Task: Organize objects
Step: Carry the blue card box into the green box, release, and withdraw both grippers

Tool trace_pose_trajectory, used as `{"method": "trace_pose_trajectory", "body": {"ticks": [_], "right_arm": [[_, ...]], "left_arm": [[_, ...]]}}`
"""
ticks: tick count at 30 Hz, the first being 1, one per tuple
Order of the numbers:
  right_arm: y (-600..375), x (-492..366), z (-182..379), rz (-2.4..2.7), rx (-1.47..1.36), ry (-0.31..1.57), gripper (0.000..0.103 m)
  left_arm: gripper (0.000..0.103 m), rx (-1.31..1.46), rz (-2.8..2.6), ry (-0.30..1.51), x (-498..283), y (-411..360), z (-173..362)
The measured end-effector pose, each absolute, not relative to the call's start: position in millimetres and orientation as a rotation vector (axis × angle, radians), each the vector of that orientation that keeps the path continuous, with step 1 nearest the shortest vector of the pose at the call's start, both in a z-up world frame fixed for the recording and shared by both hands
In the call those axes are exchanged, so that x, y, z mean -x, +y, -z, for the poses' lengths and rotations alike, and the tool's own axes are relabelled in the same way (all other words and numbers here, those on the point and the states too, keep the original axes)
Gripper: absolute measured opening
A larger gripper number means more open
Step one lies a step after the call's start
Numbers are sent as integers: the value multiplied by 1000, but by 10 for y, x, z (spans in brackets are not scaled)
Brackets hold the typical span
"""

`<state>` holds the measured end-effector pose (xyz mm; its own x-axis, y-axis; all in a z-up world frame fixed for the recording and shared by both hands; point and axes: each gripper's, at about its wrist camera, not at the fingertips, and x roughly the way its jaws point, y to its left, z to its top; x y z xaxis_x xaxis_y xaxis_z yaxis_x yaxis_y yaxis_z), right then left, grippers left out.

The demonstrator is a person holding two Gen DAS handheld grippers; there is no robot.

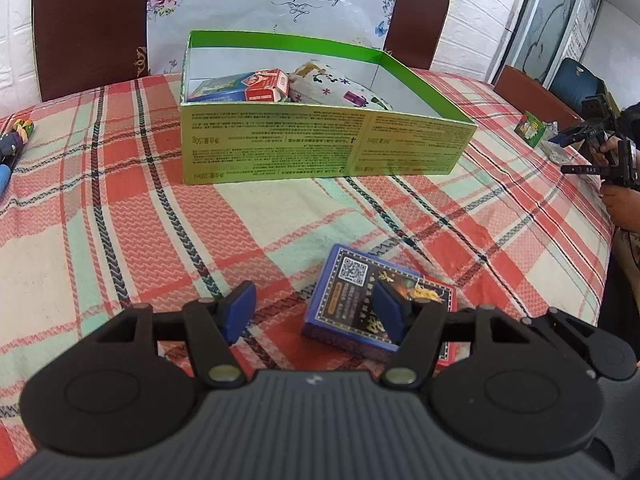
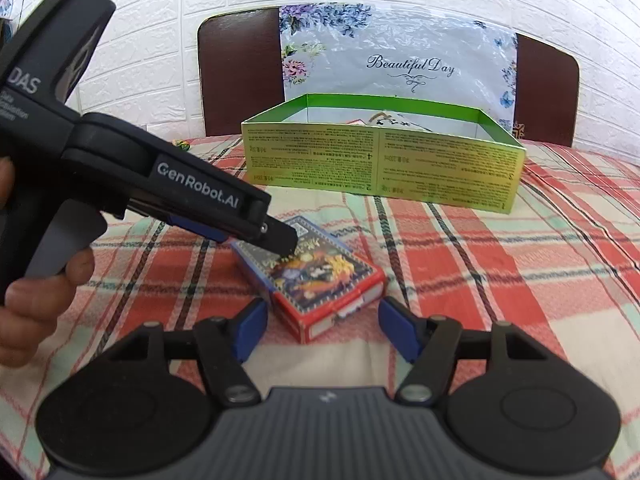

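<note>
A blue card box lies partly over a red card box on the plaid tablecloth. My left gripper stands open around the blue box; its right pad overlaps the box, its left pad is clear of it. In the right wrist view the red box has its near corner between the open fingers of my right gripper, with the blue box behind it. The left gripper reaches in from the left, its tip over the blue box. Beyond stands an open green carton that holds card boxes and a floral pack.
Two dark chairs and a flowered plastic bag stand behind the table. A small green pack lies at the far right, where a hand holds another dark gripper device. Colourful items lie at the left edge.
</note>
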<state>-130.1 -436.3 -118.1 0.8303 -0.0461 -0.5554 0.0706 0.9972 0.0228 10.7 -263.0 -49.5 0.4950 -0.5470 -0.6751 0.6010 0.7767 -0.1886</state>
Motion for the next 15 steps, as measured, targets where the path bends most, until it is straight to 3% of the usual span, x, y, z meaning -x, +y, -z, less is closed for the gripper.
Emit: {"method": "trace_pose_trajectory", "body": {"ticks": [9,11,15], "right_arm": [[-4319,1260,1166,55,-40,586,50],[-4308,1220,1169,56,-34,586,49],[-4316,1172,1156,57,-48,586,48]], "left_arm": [[65,-94,734,792,-57,-2625,493],[55,-83,757,800,-61,-2637,497],[54,-82,770,802,-54,-2663,481]]}}
